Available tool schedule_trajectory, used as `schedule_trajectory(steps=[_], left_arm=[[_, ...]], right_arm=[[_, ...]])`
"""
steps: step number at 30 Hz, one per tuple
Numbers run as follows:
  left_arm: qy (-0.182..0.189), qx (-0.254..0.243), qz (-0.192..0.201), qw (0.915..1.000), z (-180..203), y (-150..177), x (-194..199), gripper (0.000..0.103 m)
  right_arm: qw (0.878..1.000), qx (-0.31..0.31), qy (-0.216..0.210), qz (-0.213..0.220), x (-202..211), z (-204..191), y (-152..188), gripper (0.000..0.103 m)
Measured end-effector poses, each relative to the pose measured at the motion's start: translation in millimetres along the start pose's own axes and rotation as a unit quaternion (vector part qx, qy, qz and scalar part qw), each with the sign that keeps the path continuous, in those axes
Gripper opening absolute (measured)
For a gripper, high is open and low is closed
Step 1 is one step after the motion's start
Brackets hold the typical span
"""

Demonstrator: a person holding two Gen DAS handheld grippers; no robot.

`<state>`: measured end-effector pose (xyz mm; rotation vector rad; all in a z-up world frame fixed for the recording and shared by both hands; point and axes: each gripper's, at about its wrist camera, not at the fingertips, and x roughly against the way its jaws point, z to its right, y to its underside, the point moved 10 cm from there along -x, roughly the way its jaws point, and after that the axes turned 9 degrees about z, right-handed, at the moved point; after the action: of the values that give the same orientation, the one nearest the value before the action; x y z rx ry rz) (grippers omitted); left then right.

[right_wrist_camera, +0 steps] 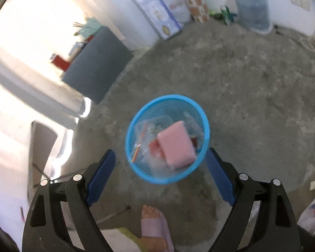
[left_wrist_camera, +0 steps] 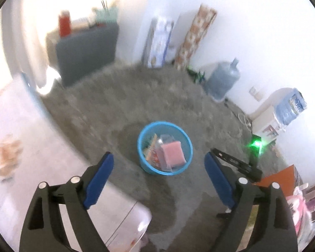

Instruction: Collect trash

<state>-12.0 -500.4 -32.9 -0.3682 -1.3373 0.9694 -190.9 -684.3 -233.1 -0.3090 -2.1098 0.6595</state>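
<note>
A blue mesh bin point(left_wrist_camera: 141, 135) stands on the grey concrete floor and shows below both grippers, also in the right wrist view point(right_wrist_camera: 134, 117). Inside lie a pink sponge point(left_wrist_camera: 172, 152), clear plastic wrappers and a colourful packet point(left_wrist_camera: 152, 149). The sponge point(right_wrist_camera: 175, 143) lies on top of the wrappers point(right_wrist_camera: 142, 138). My left gripper point(left_wrist_camera: 159, 185) is open and empty, above the bin's near side, over a white table edge point(left_wrist_camera: 21, 147). My right gripper point(right_wrist_camera: 160, 177) is open and empty, straight above the bin.
A dark grey cabinet point(left_wrist_camera: 87, 52) with a red container stands by the far wall. A boxed item point(left_wrist_camera: 159, 42), a patterned roll point(left_wrist_camera: 196, 35) and a water jug point(left_wrist_camera: 223, 78) line the wall. A sandalled foot point(right_wrist_camera: 154, 226) is near the bin.
</note>
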Motion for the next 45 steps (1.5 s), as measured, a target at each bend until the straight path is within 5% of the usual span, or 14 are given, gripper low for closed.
schedule_trajectory(steps=[8, 16, 20, 29, 33, 40, 45], left_arm=[[-0.083, 0.011, 0.112, 0.9901, -57.0, 62.9, 145.6, 0.097], [-0.175, 0.049, 0.151, 0.9716, -95.9, 134.5, 210.2, 0.097], [-0.226, 0.050, 0.171, 0.9578, -100.3, 156.7, 222.6, 0.097], [-0.254, 0.078, 0.162, 0.9503, -104.4, 180.2, 225.1, 0.097], [-0.274, 0.123, 0.151, 0.9419, -114.9, 188.7, 222.1, 0.097], [-0.327, 0.116, 0.155, 0.9250, -121.2, 188.7, 225.5, 0.097], [-0.343, 0.098, 0.136, 0.9244, -121.9, 186.2, 211.7, 0.097]], right_arm=[[0.992, 0.110, -0.041, 0.040, 98.3, -103.3, 61.1, 0.088], [0.971, 0.213, -0.066, 0.091, 156.2, -202.5, 104.9, 0.095], [0.966, 0.225, -0.038, 0.124, 169.0, -231.2, 129.0, 0.095], [0.941, 0.309, 0.010, 0.137, 182.8, -259.3, 169.4, 0.095], [0.940, 0.305, 0.019, 0.152, 198.1, -262.6, 172.4, 0.095], [0.937, 0.308, 0.043, 0.157, 199.5, -264.0, 178.0, 0.095], [0.939, 0.304, 0.053, 0.152, 189.7, -258.8, 173.5, 0.095]])
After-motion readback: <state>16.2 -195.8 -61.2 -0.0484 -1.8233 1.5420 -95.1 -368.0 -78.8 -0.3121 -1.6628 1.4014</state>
